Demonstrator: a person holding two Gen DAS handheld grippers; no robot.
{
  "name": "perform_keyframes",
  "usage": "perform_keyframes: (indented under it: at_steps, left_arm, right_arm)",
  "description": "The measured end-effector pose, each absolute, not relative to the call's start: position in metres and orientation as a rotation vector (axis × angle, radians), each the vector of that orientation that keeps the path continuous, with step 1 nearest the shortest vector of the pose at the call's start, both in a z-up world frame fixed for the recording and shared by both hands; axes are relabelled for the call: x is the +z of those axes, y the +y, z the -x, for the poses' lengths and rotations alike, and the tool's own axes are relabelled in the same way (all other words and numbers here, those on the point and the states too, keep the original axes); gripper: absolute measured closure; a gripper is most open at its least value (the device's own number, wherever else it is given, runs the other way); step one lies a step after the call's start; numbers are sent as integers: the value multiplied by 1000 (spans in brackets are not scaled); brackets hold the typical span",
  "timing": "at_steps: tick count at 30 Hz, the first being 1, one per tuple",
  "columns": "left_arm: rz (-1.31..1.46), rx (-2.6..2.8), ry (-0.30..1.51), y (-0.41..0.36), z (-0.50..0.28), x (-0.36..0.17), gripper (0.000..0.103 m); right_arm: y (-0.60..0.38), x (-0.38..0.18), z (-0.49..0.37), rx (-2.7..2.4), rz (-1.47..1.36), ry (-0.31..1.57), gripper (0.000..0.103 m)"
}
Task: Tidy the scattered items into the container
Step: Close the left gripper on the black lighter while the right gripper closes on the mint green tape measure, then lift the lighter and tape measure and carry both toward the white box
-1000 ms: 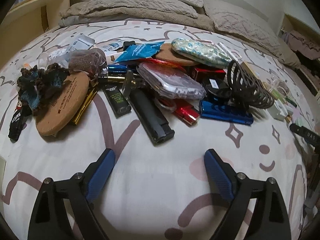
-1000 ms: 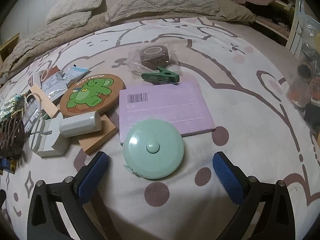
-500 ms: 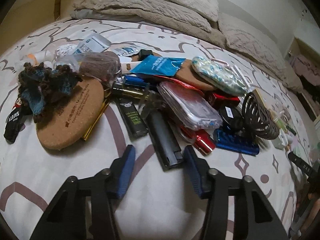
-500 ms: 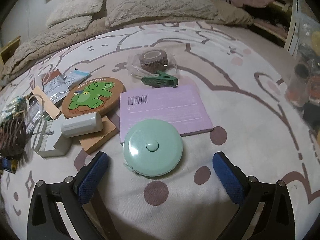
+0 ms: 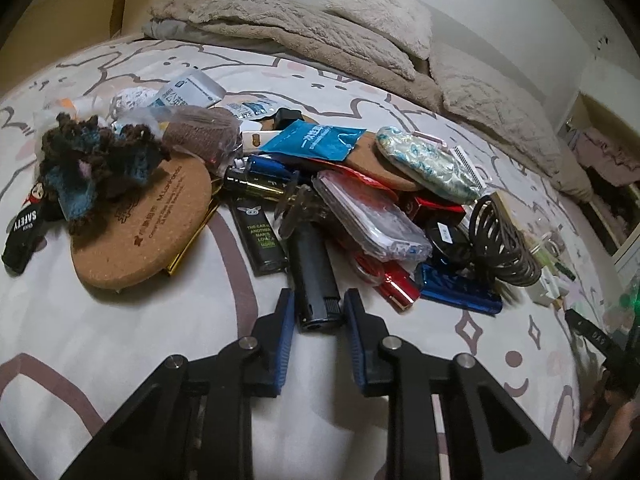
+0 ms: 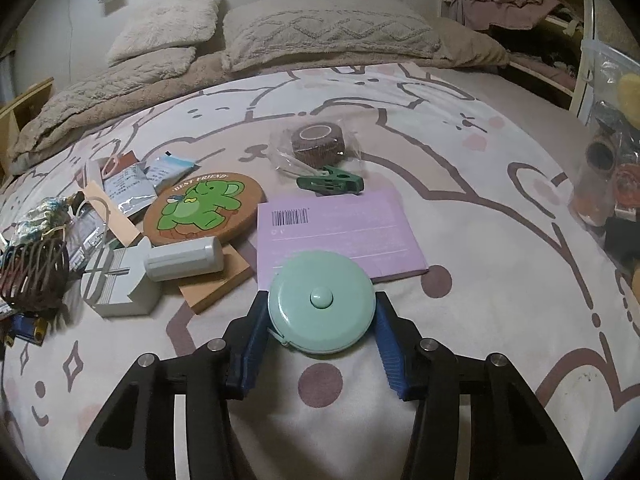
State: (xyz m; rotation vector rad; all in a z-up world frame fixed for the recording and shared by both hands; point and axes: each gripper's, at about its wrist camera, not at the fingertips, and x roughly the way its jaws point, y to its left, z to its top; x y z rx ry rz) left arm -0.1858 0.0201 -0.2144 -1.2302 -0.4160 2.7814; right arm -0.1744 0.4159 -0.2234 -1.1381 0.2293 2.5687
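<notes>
Grippers just narrowed: left gripper (image 5: 318, 310) around black lighter (image 5: 314, 276), right gripper (image 6: 322, 316) clamping mint tape measure (image 6: 322, 300) (pads touching).

The right tongs (image 6: 322, 314) have just been closing, and both blue pads are now pressing the sides of the mint-green round tape measure (image 6: 321, 301) lying on the bed (image 6: 460, 208). The tape measure is overlapping the near edge of a lilac card (image 6: 336, 228). Just beside it, a white cylinder (image 6: 184, 258) is resting on a tan block (image 6: 218, 284).
</notes>
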Motion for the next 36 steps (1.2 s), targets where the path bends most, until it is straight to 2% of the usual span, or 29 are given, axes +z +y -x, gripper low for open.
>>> perform_keyframes:
  at_steps: [20, 36]
  left_arm:
    - [1246, 2788, -184, 49, 131, -209, 79]
    - [1176, 2740, -101, 68, 78, -209, 79]
  right_arm:
    - [402, -217, 137, 2637, 1175, 330, 52]
    - [338, -212, 99, 2854, 1305, 184, 52]
